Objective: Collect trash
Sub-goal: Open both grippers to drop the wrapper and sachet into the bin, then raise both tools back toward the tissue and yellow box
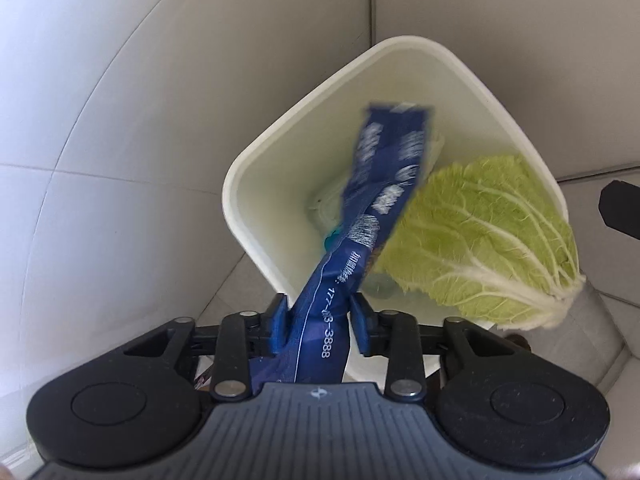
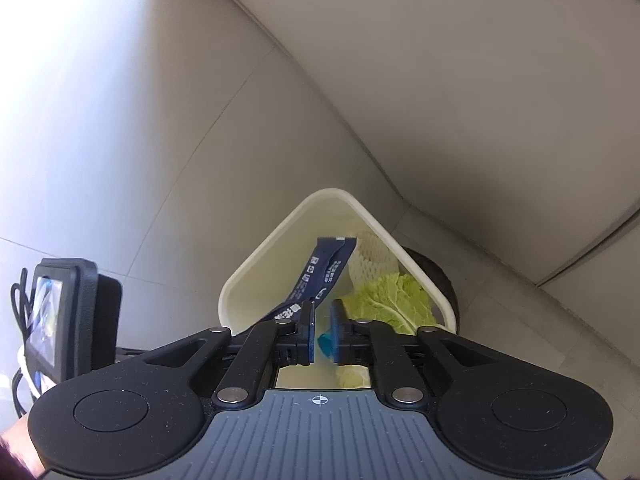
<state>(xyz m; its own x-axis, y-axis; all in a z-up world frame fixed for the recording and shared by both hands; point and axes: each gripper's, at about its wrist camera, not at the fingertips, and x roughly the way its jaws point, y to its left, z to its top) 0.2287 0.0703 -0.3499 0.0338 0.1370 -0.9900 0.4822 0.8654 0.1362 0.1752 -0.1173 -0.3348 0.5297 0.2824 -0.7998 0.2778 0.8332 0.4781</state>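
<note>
Dark blue plastic, printed with white characters and a phone number, runs straight out from the left gripper (image 1: 319,322), whose two blue pads clamp the wrapper (image 1: 372,200) near its lower end. The wrapper's far end reaches forward over the mouth of the white bin (image 1: 472,80), which sits directly ahead of and below that gripper (the strip's top edge is blurred in the left wrist view). Just right of the wrapper, a pale green cabbage leaf (image 1: 484,240) with white veins leans against the bin's right wall, its stalk end poking over the rim.

The right gripper (image 2: 322,332) hovers above the near edge of the same bin (image 2: 256,264), its jaws parted by a narrow gap with nothing gripped between them; a scrap of teal shows through the gap. Ahead of it the wrapper (image 2: 320,276) slants up to the left of the cabbage leaf (image 2: 394,300), and a white foam net sleeve (image 2: 370,260) rests beyond the leaf against the bin's far right wall. The bin stands on pale floor tiles (image 2: 120,160).
</note>
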